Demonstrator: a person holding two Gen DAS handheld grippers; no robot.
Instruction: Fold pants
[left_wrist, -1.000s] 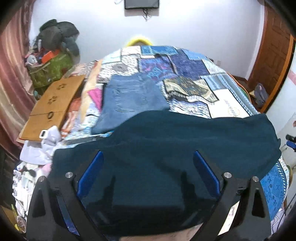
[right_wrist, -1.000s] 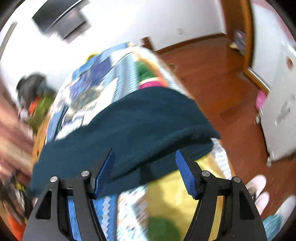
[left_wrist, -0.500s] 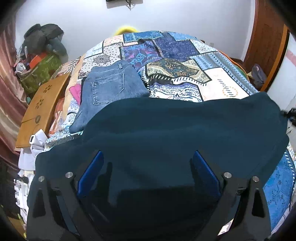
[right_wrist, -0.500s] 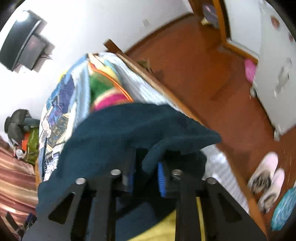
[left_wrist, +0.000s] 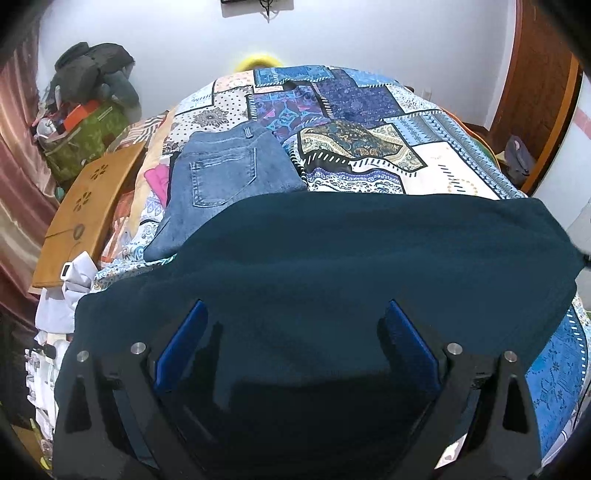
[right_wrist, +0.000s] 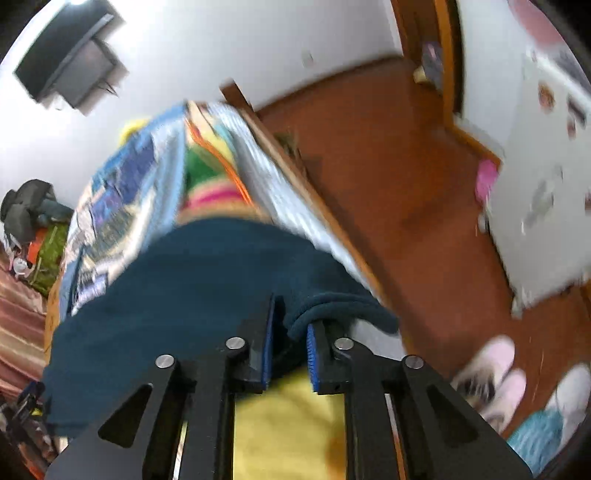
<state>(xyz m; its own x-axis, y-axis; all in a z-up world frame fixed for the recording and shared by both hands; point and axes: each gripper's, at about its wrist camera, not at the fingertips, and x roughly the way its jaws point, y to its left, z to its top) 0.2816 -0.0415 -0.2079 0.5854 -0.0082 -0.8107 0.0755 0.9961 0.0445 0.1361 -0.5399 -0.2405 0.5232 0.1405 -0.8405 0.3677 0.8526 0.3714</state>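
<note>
On the bed (left_wrist: 424, 155), right gripper (right_wrist: 290, 343) pinches pants (right_wrist: 192, 295)

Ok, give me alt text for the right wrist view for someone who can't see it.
The right gripper is shut on a rolled edge of the dark teal pants, which lie on a patchwork bedspread. To the right, a wooden floor with pale slippers; the picture is motion-blurred.

Left gripper (left_wrist: 293, 334) jaws wide apart over dark teal pants (left_wrist: 351, 258), frame centre; folded jeans (left_wrist: 225, 184) upper left on patchwork quilt (left_wrist: 388, 147).
</note>
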